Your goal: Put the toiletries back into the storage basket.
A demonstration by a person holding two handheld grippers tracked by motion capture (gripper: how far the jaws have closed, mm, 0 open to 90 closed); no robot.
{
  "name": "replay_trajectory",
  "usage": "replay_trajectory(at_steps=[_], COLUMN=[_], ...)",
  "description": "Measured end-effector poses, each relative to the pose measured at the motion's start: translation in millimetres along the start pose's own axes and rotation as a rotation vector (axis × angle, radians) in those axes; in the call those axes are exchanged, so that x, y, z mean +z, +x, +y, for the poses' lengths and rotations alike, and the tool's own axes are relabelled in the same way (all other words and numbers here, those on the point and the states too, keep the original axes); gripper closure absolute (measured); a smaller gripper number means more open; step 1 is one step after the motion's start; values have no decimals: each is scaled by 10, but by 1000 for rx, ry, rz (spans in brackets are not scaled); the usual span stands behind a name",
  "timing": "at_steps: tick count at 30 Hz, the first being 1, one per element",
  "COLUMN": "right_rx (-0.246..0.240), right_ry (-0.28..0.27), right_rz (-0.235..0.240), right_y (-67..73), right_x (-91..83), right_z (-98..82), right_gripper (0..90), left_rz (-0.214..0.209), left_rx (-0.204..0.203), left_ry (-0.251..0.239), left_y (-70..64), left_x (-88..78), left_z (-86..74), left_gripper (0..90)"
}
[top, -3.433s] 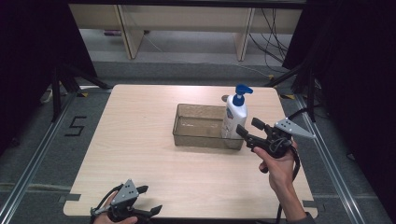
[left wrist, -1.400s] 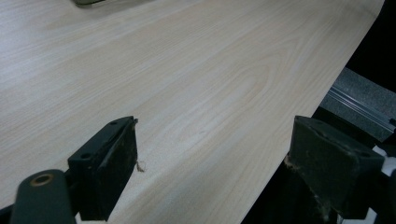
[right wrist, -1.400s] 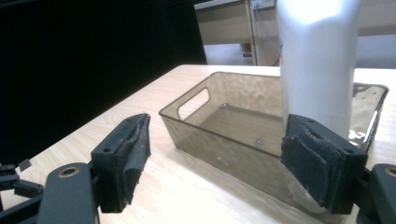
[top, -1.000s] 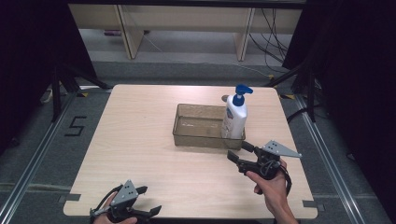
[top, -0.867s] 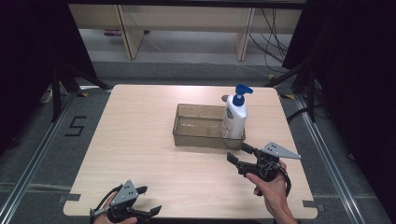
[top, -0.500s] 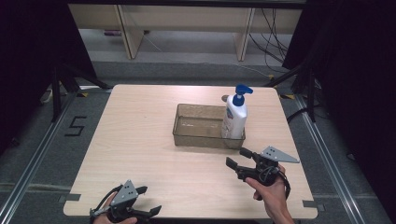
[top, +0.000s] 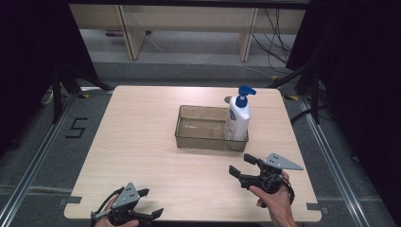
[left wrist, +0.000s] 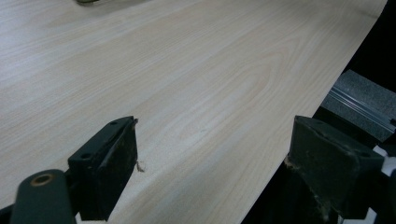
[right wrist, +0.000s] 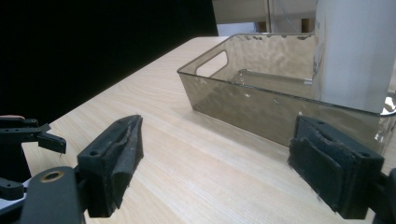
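Observation:
A white pump bottle with a blue head stands upright in the right end of a clear smoky bin at mid-table. My right gripper hovers over the table in front of the bin, pointing left, and touches neither. Its jaws have just been opening and stand open with nothing between them. In the right gripper view the gripper faces the bin's near wall and the bottle. My left gripper rests open at the table's near left edge, and in its own view the jaws frame bare wood.
The wooden table has dark floor and metal rails on both sides. A small round thing lies just behind the bin. Pale shelving stands beyond the far edge. The left gripper shows at the left of the right gripper view.
My right gripper has drawn back from the bottle toward the near edge and turned leftward, its jaws slightly wider. The left gripper has not moved.

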State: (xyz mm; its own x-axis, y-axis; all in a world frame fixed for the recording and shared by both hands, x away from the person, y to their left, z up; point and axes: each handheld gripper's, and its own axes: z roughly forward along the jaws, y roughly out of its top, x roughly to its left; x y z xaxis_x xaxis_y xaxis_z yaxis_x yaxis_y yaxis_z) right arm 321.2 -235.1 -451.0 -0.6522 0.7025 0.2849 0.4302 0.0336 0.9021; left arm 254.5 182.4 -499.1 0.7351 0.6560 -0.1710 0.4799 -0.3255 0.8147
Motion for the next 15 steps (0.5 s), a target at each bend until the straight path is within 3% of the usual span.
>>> replay_trajectory(at_steps=[1,4,5,7,8,12,15], right_rx=[-18,-14,18,-15,8,-19,-5], right_ry=[-7,-5,4,-8,-8,15,-5], right_rz=[-10,0,9,6,16,0,20], right_y=[-9,-1,21,-2,8,6,23], right_x=[-3,-12,-16,-7,-13,-40,-47], right_z=[-6,-29,-46,-61,-72,-95,-121], right_gripper=[169,165,164,163,162,159,159], left_rz=[0,0,0,-1,-1,0,-1], left_rx=[0,0,0,0,0,0,1], left_ry=[-5,-3,-3,-3,1,3,4], left_y=[1,4,4,3,2,2,2], left_x=[3,3,2,2,-1,-2,-1], left_z=[-3,-4,-4,-4,-2,-1,0], left_gripper=[151,151,151,151,150,151,151])
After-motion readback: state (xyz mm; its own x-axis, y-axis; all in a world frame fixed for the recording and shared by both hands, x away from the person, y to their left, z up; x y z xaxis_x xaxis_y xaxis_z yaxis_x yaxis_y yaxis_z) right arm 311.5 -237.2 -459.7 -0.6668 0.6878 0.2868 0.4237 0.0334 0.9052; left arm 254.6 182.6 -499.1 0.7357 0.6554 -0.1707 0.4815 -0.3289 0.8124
